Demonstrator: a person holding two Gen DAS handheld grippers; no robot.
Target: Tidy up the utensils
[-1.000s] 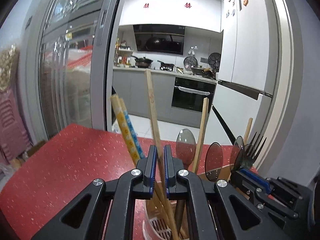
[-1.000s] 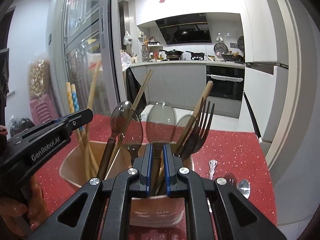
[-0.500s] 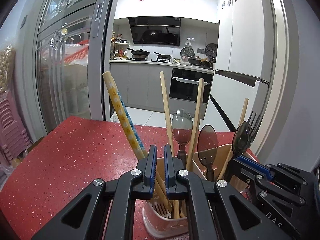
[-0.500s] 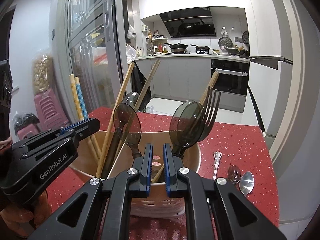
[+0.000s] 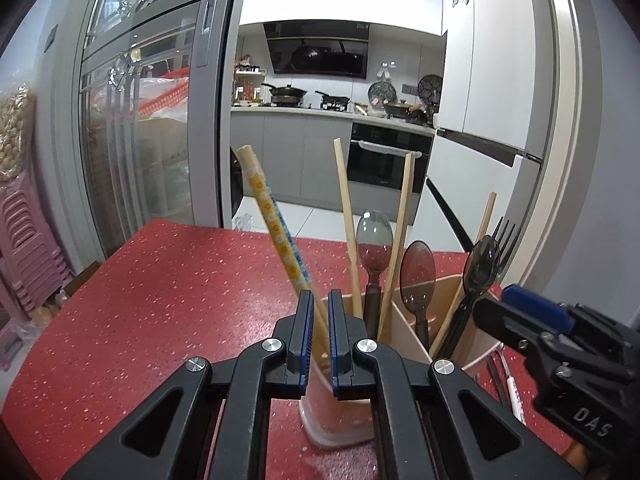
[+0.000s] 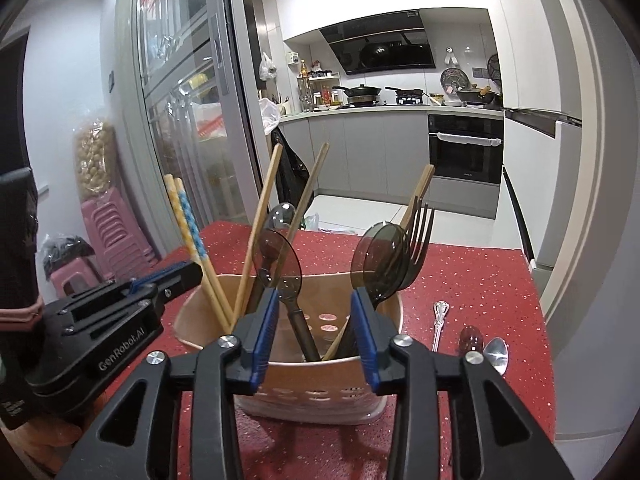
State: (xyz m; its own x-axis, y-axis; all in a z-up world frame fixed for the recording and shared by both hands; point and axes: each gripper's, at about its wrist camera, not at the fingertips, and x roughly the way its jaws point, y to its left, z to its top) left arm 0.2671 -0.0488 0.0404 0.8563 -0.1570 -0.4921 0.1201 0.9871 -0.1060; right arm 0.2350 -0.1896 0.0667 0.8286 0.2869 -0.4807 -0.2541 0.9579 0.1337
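a pale pink plastic holder [image 6: 320,396] with holes in its side stands on the red speckled table [image 5: 160,300]. inside it stand plain wooden chopsticks [image 6: 260,224], two patterned chopsticks [image 5: 276,232] in yellow and blue, smoky see-through spoons [image 6: 380,256] and a dark fork [image 6: 420,232]. the left gripper [image 5: 319,332] sits at the holder's near rim with its jaws closed together, holding nothing; the patterned chopsticks lean just behind it. the right gripper [image 6: 316,332] is opening, and a spoon handle stands loose between its pads. three shiny metal spoons [image 6: 440,320] lie on the table, right of the holder.
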